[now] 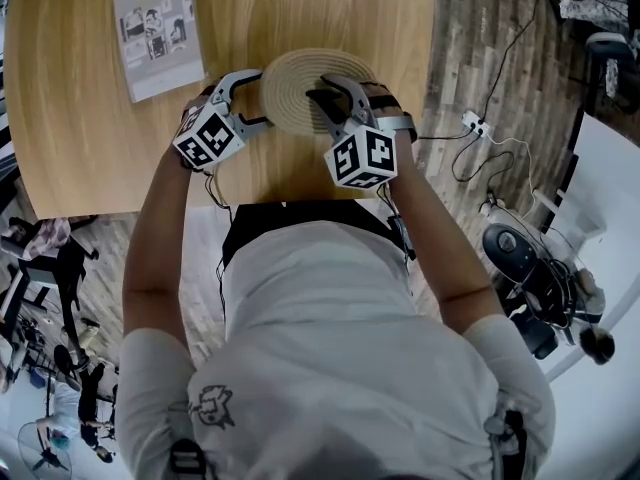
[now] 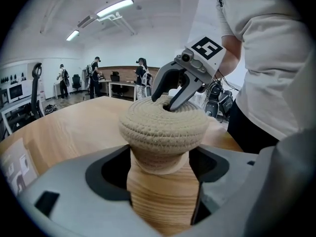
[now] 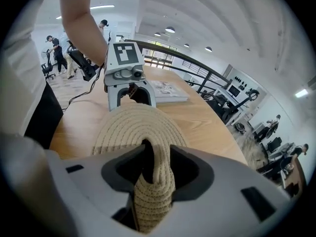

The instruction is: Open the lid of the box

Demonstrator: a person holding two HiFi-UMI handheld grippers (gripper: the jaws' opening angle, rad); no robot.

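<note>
lid [image 3: 133,127]: coiled rope, stitched, rough, matt beige
table [image 1: 80,128]: wood, clear grain, smooth, faint sheen
left gripper [image 3: 130,98], right gripper [image 2: 167,101]: grey plastic shells, matt; black lining inside the jaws
booklet [image 1: 157,33]: printed paper, smooth cover

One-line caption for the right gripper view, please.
Right gripper with jaws closed on the loop handle of the woven lid, left gripper opposite, booklet behind on the wooden table.

The left forearm [image 1: 160,238] and right forearm [image 1: 440,253] reach forward, bare and bent at the elbows. The left gripper [image 1: 260,98] lies level, its jaws wide apart and pressing nothing. Just beside it, the right gripper [image 1: 330,96] tilts down, its jaws pinching the loop [image 3: 155,167].
</note>
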